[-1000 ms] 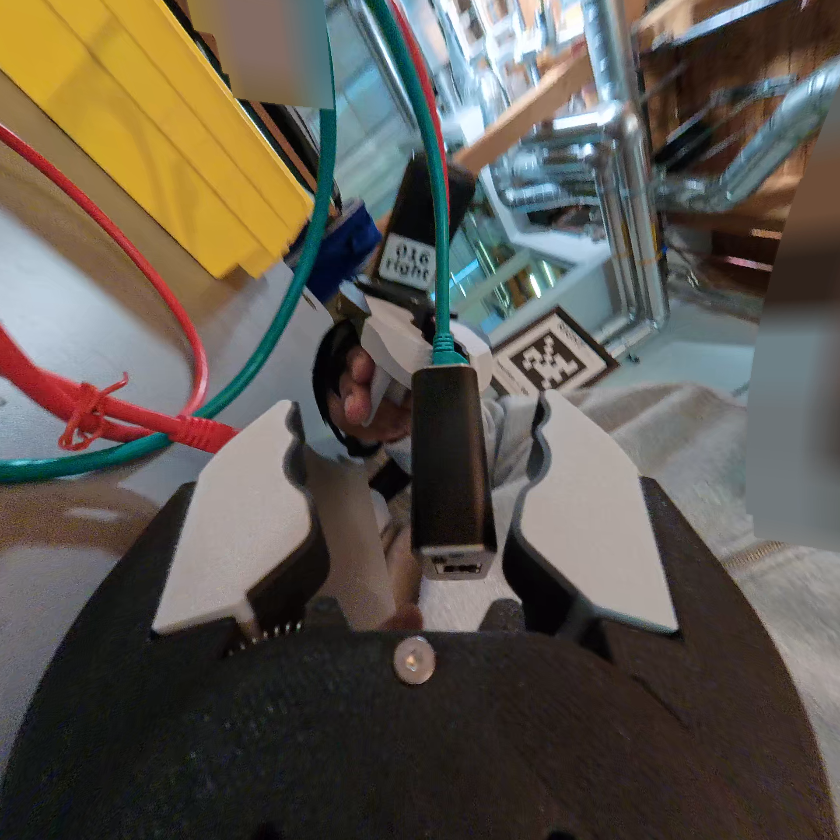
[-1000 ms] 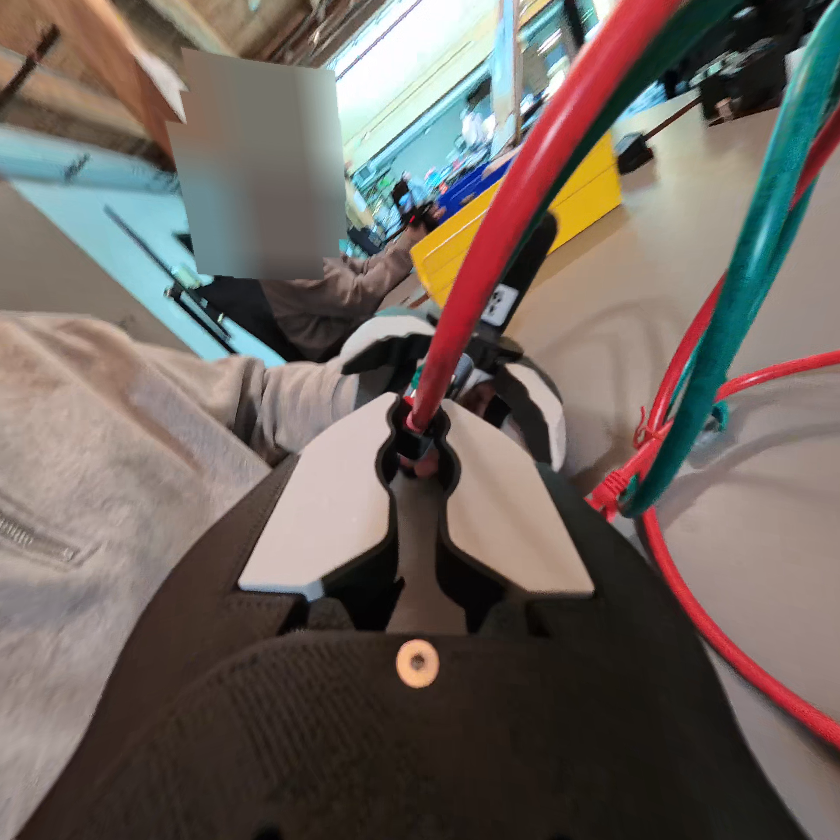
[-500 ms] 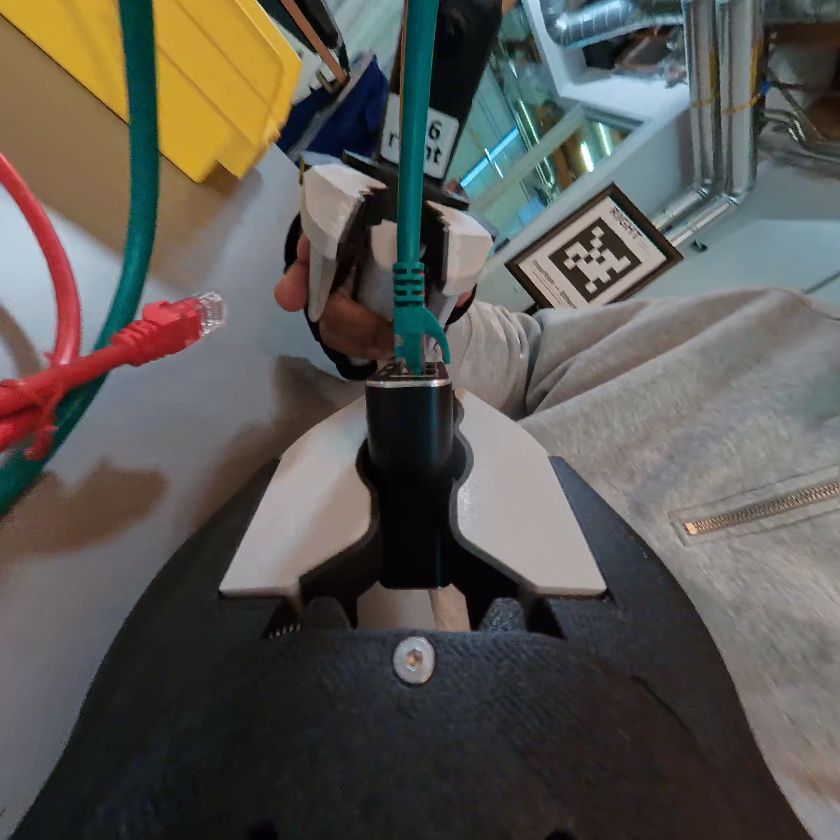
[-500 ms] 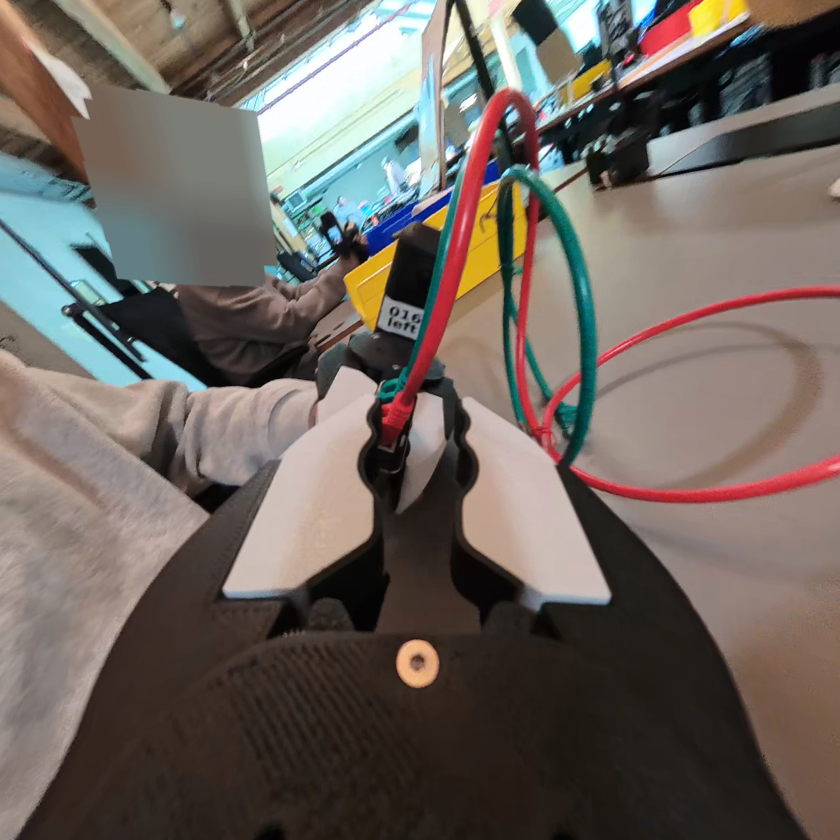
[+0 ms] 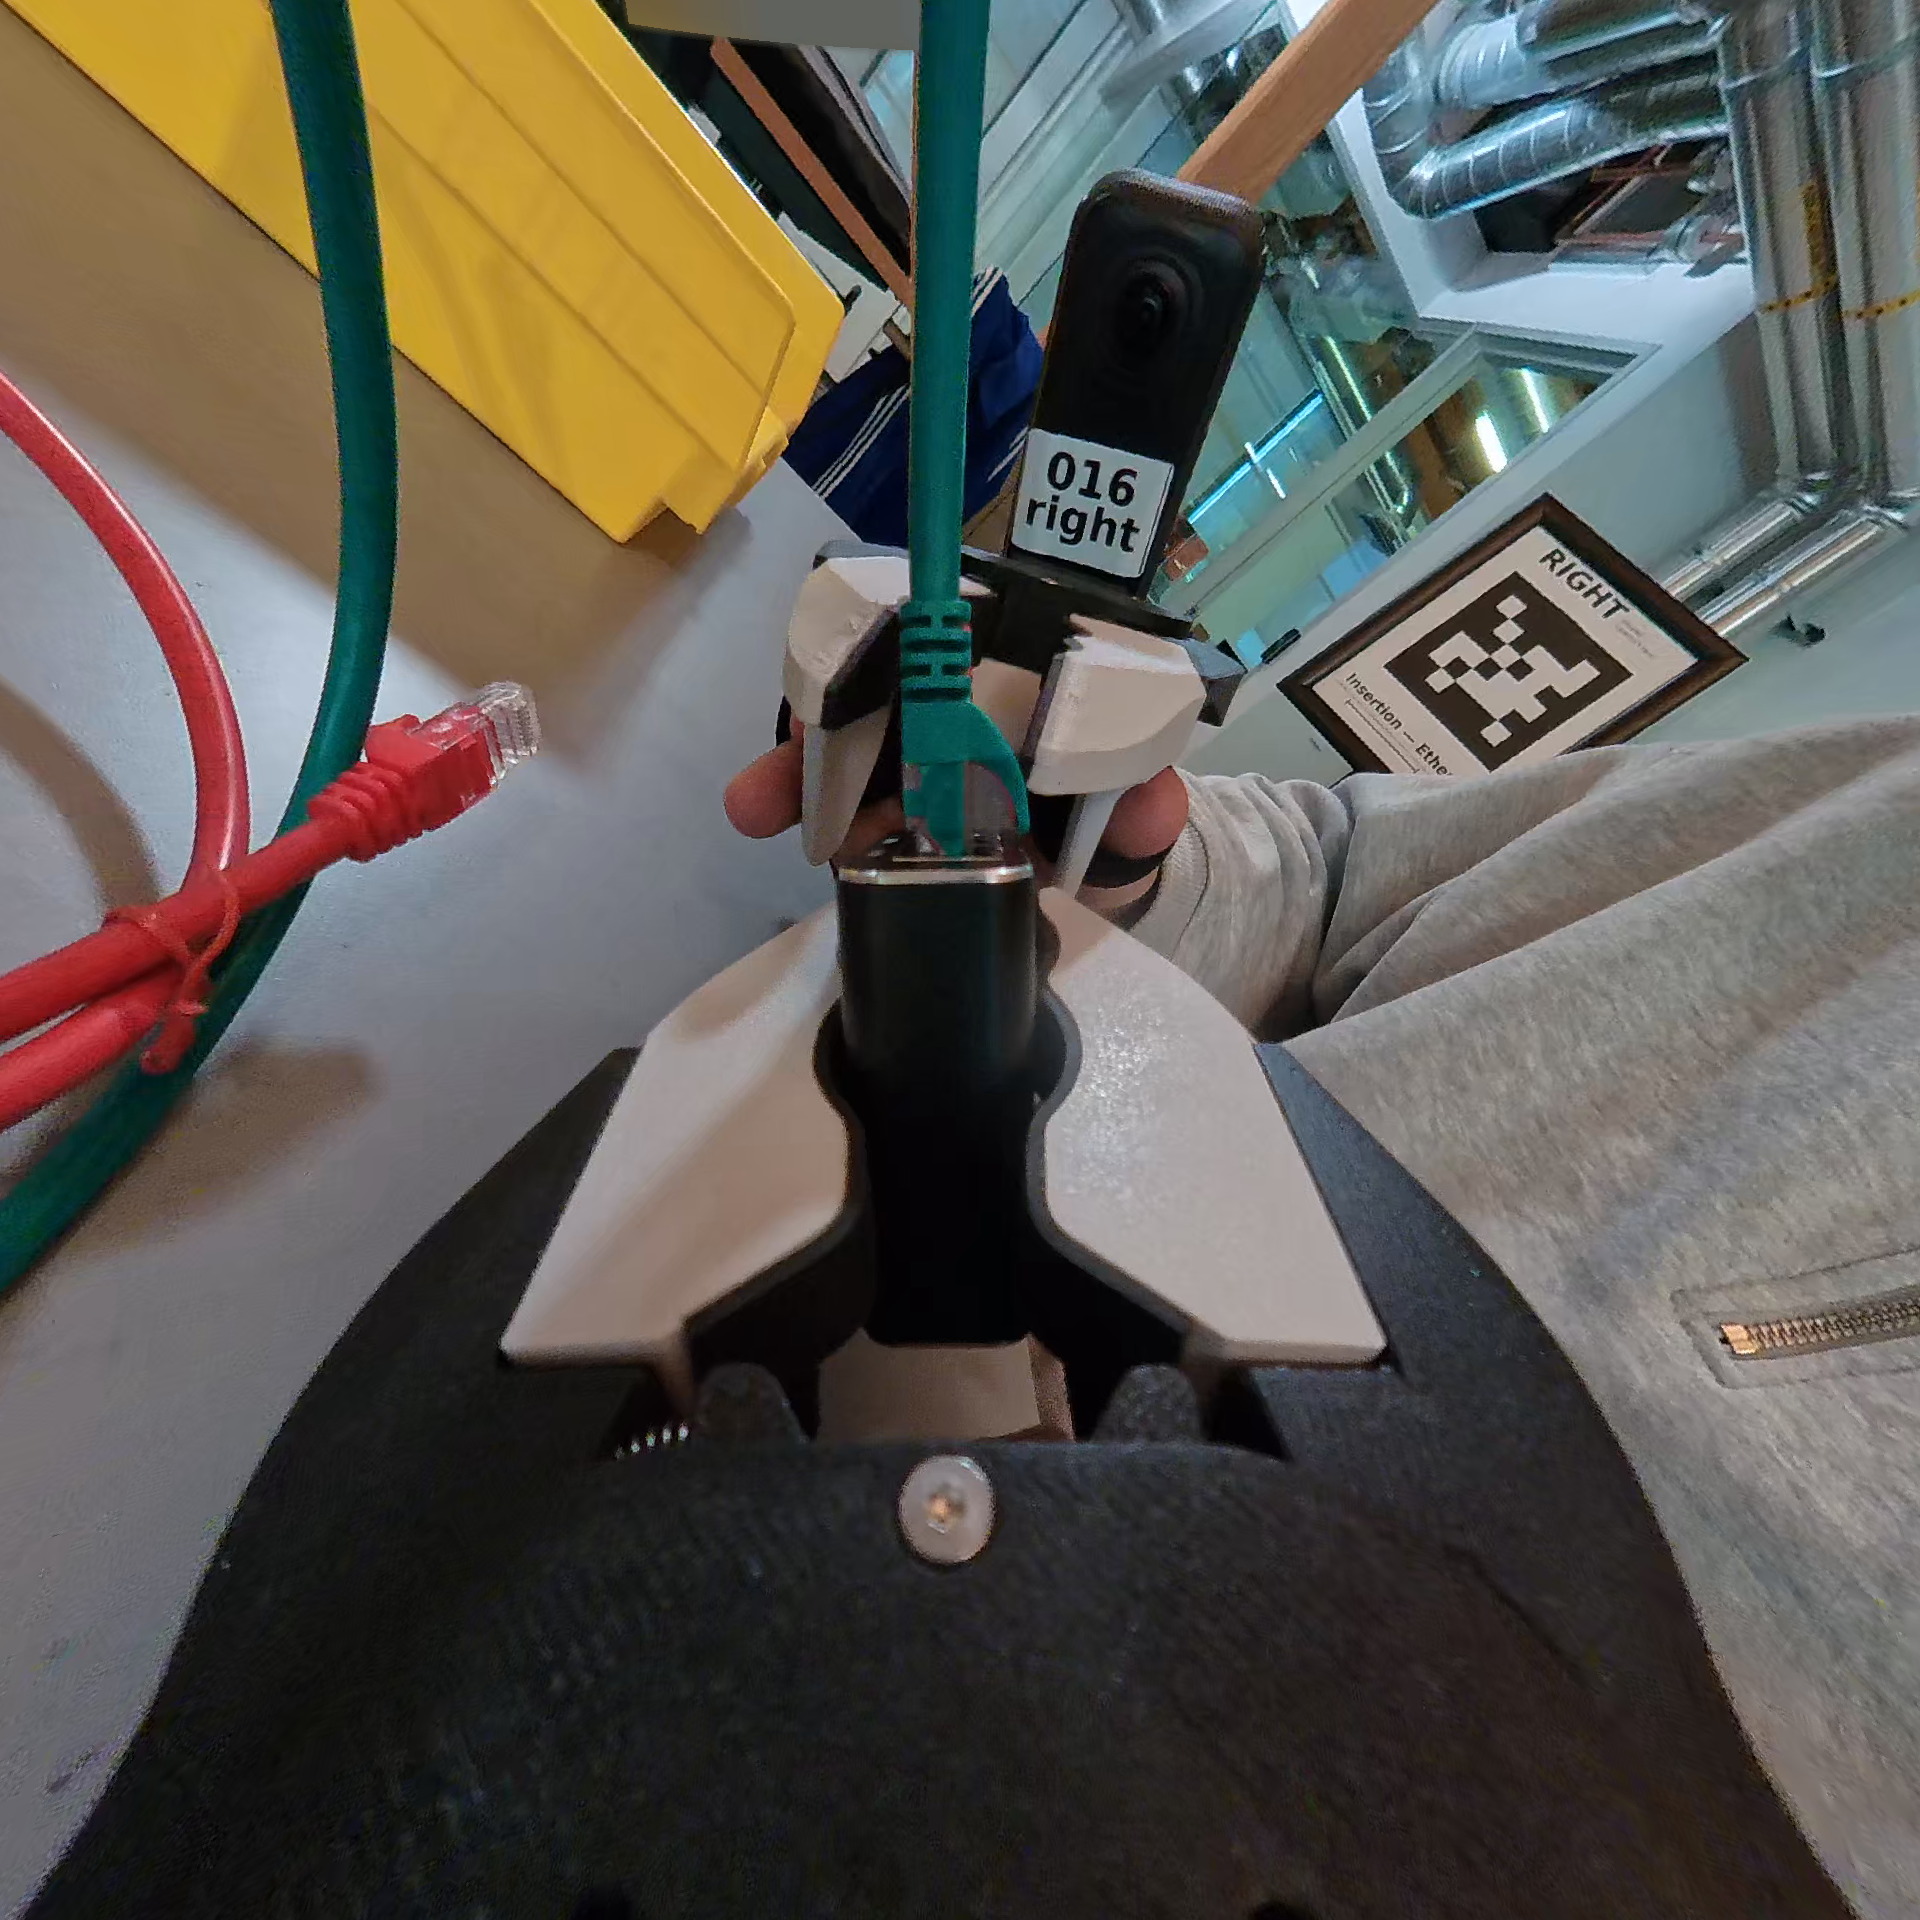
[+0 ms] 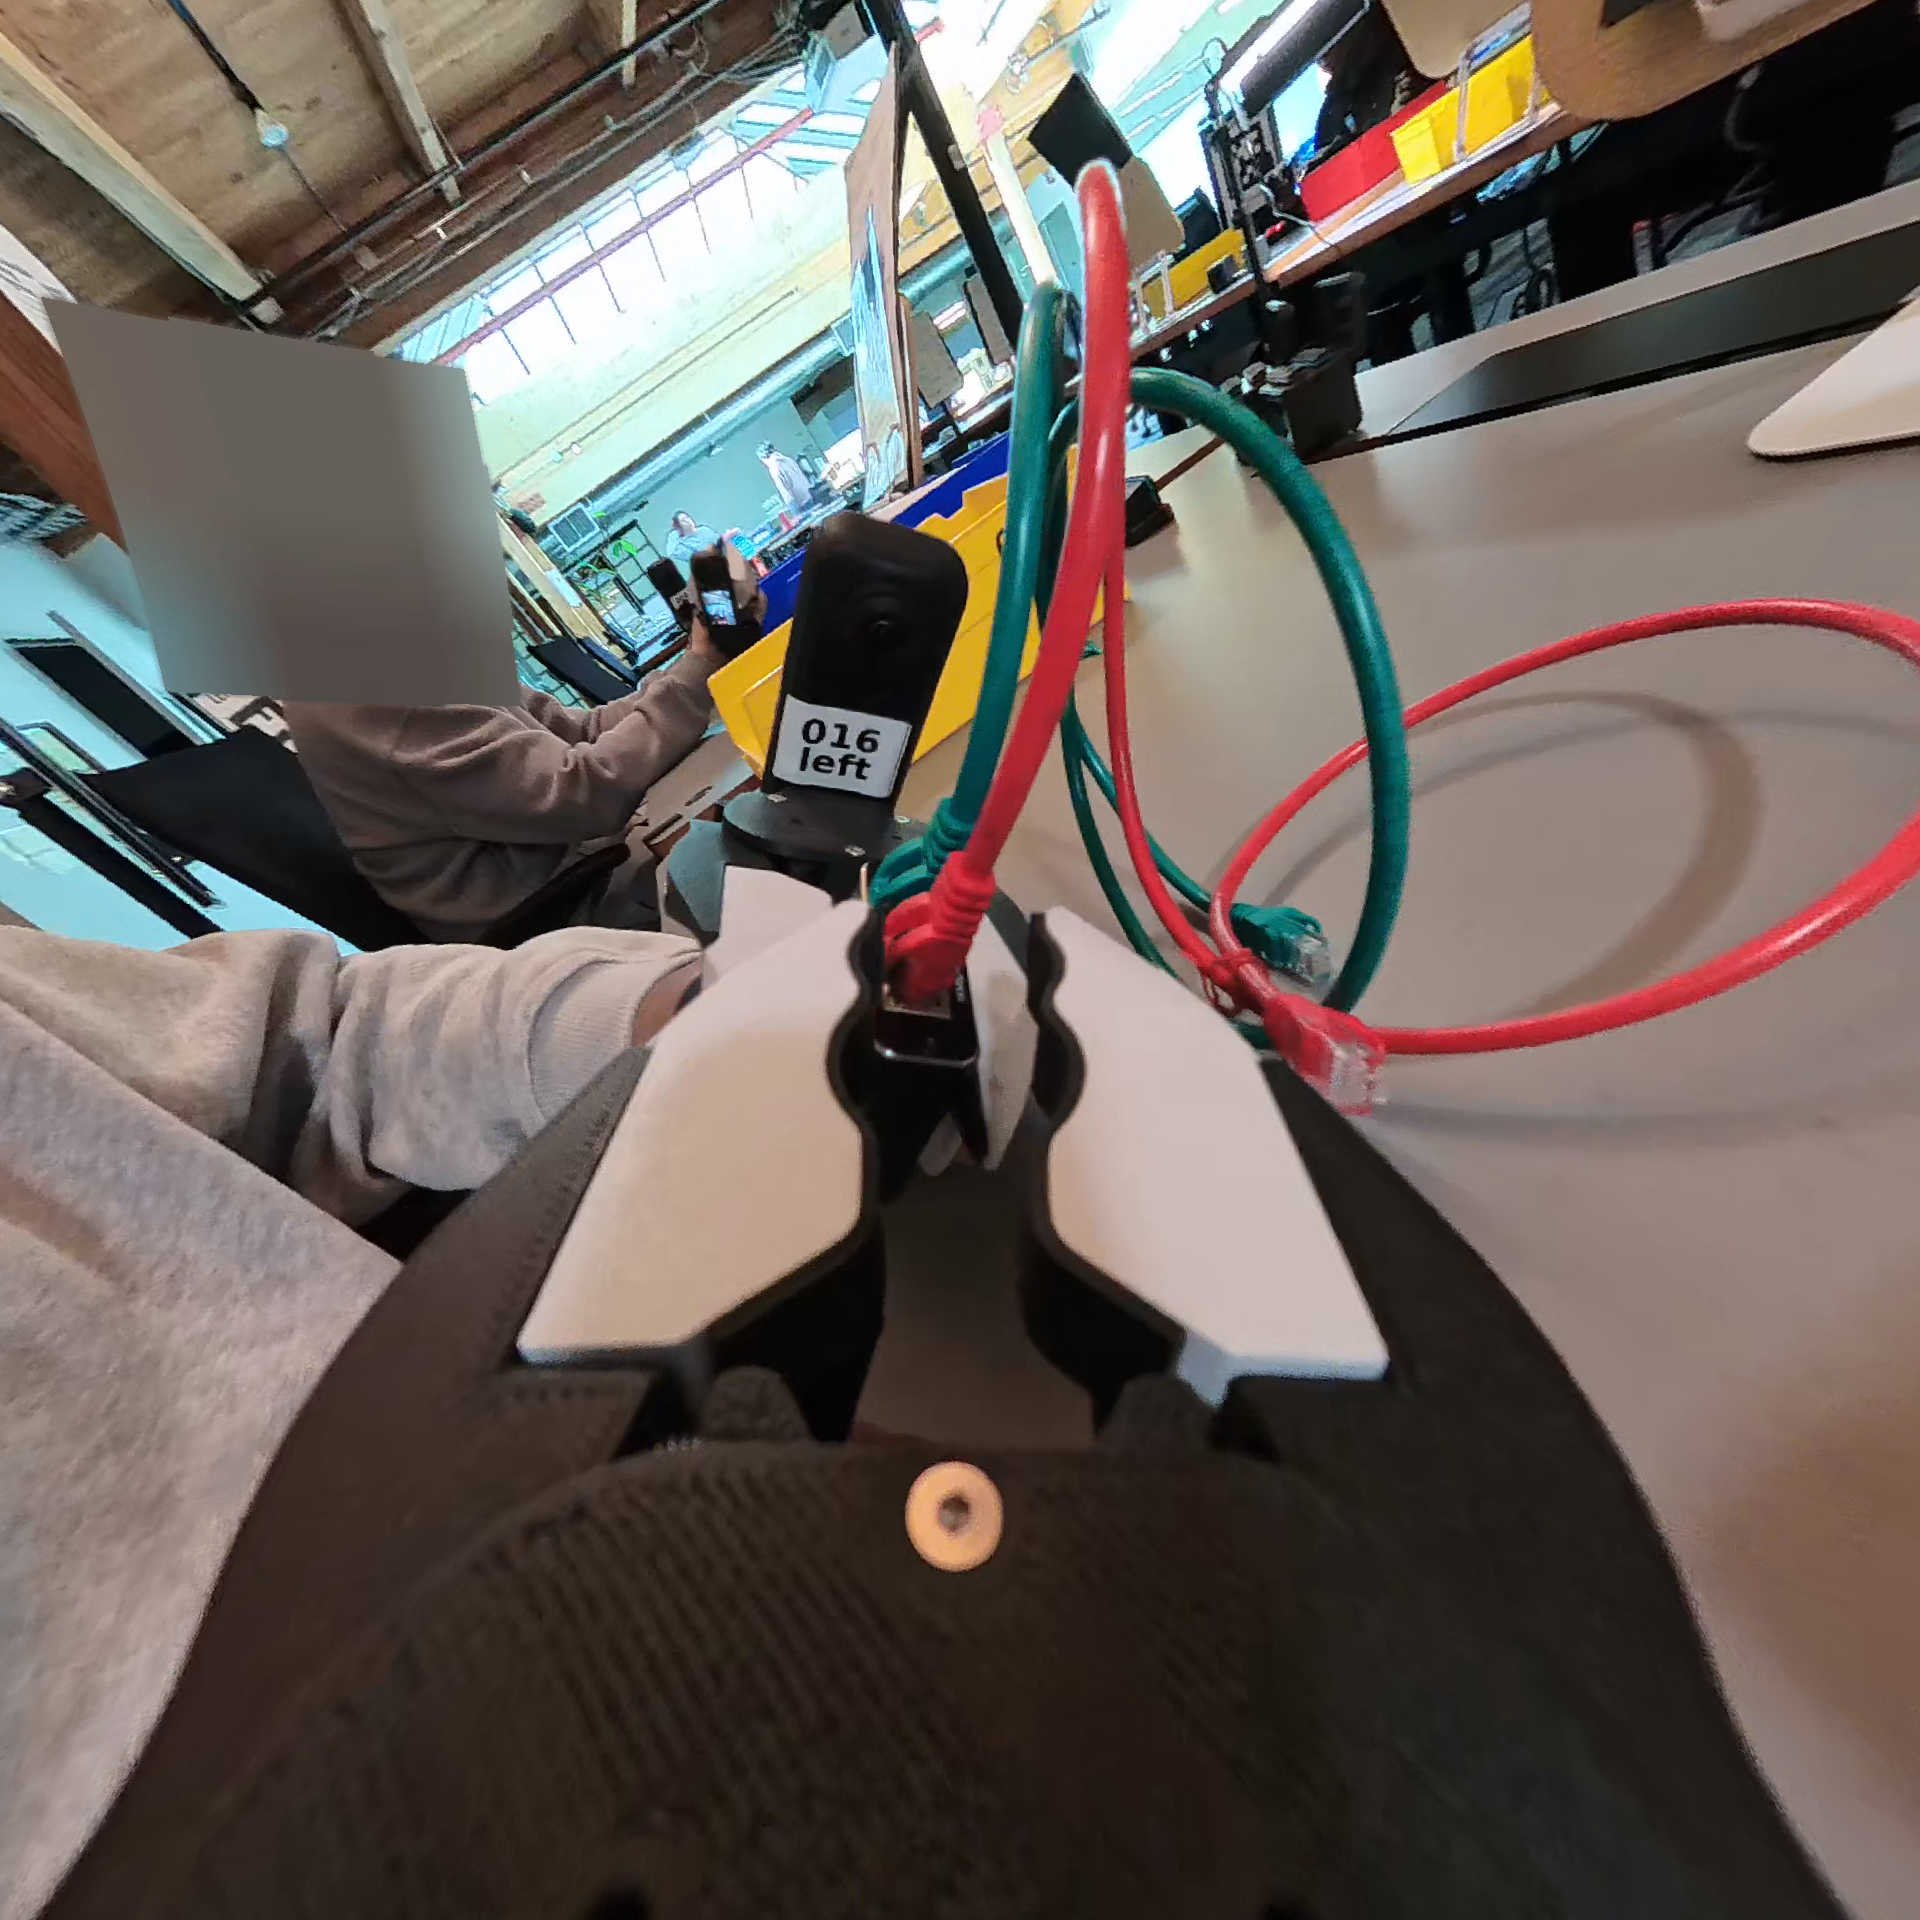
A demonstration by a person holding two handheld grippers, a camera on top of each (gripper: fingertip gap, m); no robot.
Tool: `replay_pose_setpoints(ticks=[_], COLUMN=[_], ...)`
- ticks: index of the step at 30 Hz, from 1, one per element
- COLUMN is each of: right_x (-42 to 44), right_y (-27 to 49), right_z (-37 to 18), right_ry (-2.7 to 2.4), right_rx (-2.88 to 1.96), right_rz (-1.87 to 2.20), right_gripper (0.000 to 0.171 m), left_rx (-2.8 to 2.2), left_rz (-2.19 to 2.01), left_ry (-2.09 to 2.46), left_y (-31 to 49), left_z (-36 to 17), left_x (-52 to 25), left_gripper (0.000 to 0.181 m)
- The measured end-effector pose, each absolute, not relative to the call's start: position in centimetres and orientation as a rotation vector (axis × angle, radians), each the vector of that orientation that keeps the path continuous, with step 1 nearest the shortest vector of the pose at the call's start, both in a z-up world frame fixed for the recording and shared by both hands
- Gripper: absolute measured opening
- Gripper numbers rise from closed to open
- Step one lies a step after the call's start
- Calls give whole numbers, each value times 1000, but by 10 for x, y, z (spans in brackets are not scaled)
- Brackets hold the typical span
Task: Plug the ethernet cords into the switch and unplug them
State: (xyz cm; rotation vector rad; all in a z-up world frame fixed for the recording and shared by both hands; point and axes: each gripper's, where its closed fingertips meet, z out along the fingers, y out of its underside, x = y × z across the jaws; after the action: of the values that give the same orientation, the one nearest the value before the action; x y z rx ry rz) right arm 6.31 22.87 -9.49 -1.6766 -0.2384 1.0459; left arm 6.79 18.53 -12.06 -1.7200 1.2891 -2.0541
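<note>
Above counter [image 5: 582, 935], left tool [image 5: 940, 997] clamps small black switch [image 5: 935, 997], green cord [image 5: 940, 717] plugged in. Right tool [image 6: 951, 997] spread around red plug [image 6: 940, 925]. Switch light, rigid; cords springy; grip plug boot.

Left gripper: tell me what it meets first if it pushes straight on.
Likely the right gripper, facing it with jaws open just past the green plug in the switch that the left gripper holds. Depth between them is unclear.
</note>
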Motion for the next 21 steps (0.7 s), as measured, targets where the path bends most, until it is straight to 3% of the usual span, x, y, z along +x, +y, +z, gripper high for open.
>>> replay_pose_setpoints(ticks=[4,21], right_x=[62,56], right_y=[227,226], right_z=[-95,-97], right_ry=[-229,-267], right_rx=[-1674,-1683], right_rz=[1088,1093], right_gripper=[20,18], left_rx=[-1736,-1726], left_rz=[-2060,-2049], left_ry=[1263,1264], left_y=[186,186], left_z=[-121,-121], left_x=[70,70], left_gripper=[26,26])
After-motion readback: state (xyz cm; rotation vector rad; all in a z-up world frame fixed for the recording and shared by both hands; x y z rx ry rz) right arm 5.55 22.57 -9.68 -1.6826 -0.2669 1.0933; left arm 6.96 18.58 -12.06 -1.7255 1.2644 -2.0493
